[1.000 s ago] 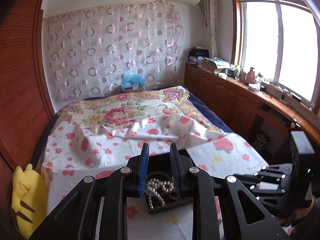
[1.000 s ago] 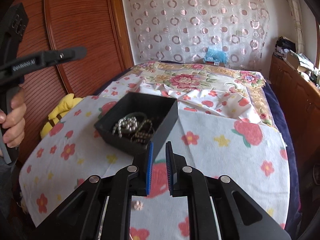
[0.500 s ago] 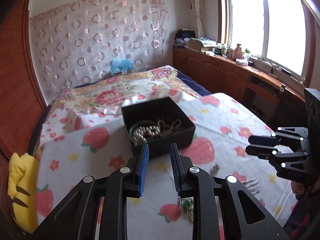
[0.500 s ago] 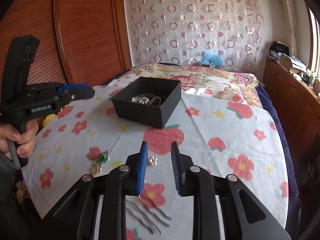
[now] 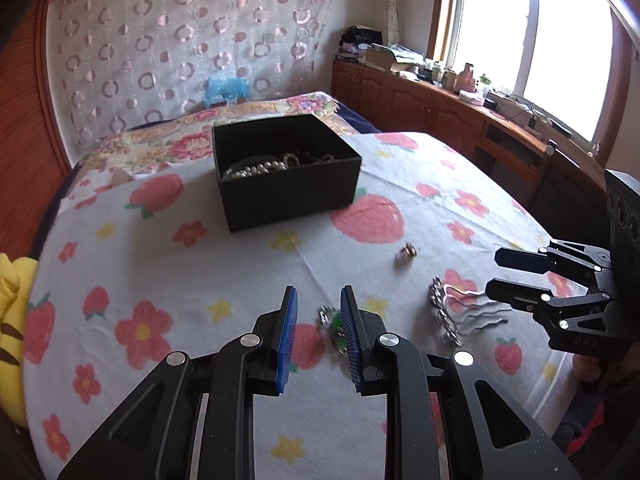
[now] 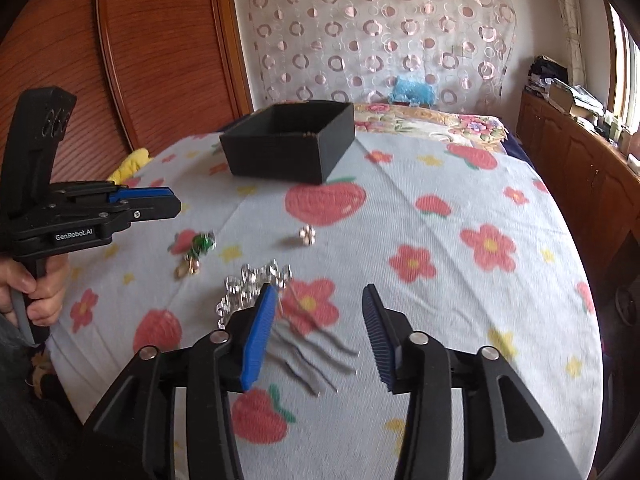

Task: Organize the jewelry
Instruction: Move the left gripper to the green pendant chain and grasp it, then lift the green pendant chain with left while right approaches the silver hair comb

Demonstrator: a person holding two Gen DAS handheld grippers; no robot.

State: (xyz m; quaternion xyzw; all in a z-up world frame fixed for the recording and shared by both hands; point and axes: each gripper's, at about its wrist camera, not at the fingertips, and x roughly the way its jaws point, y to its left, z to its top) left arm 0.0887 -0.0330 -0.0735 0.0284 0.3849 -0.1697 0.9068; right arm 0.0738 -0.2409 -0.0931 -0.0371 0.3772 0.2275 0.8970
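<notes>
The right tongs [image 6: 318,336] are opening, empty, hovering over a silver hair comb [image 6: 256,288] on the flowered bedsheet [image 6: 460,304]. The left tongs [image 5: 318,336] are standing narrow and empty, a green brooch [image 5: 334,322] lying beneath them. A black box [image 5: 286,172] of beads is sitting at twelve o'clock, a small earring [image 5: 407,255] nearer.

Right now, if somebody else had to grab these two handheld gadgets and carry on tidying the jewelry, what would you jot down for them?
Left gripper: fingers slightly apart, holding nothing, hovering over the green brooch on the bedsheet.
Right gripper: fingers opening, holding nothing, above the silver hair comb.
Black box: sits further up the bed, with pearl beads and darker beads already inside.
Left to do: three loose pieces are on the sheet, the brooch, the comb and a small flower-shaped piece. Each presumably goes into the box.
</notes>
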